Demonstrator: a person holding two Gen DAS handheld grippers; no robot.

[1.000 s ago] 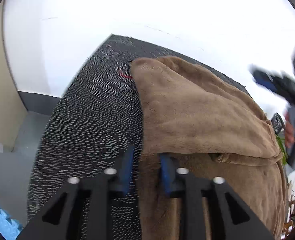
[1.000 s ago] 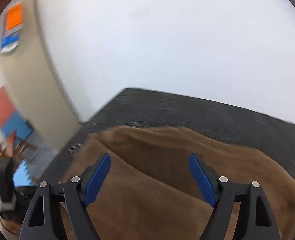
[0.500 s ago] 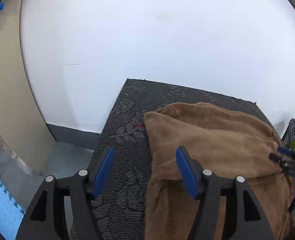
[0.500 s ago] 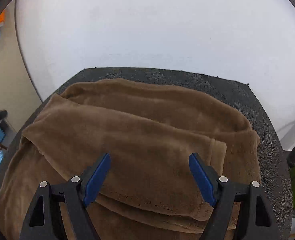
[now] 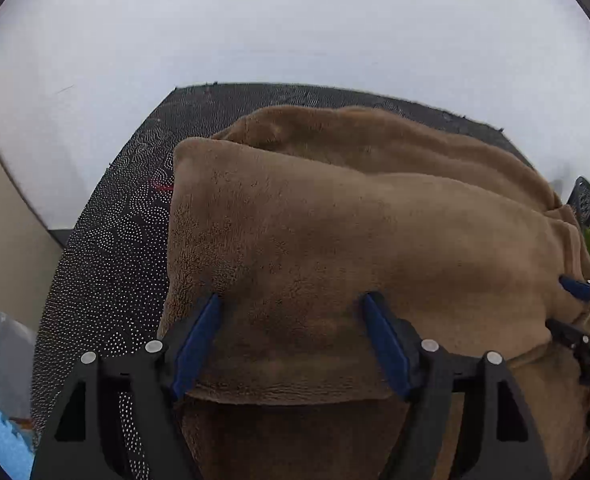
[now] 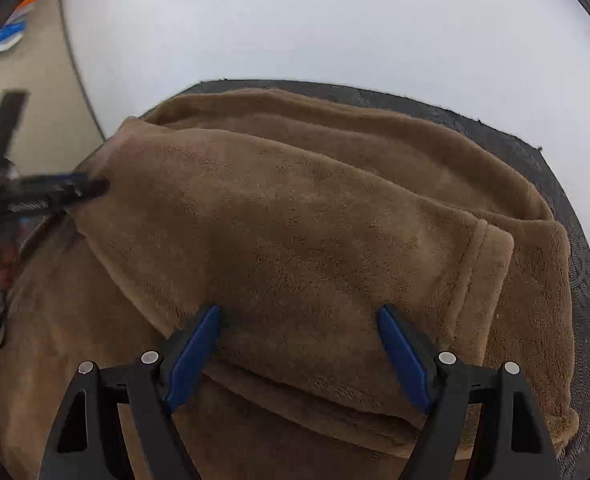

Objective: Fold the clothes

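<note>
One fold laid over, more folding to go.

From the left wrist view, the left gripper (image 5: 291, 336) hangs over the brown garment (image 5: 335, 240) with its jaws opening and gripping nothing; a folded flap lies just ahead of them, on the dark patterned surface (image 5: 115, 248). From the right wrist view, the right gripper (image 6: 299, 344) has its jaws spread wide and empty above the same flap, whose hemmed end sits off to their right. I judge the garment partly folded: bulky layers remain to be squared up.

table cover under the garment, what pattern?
The table cover is dark grey to black with a fine white dotted swirl print; it shows best in the left wrist view.
</note>
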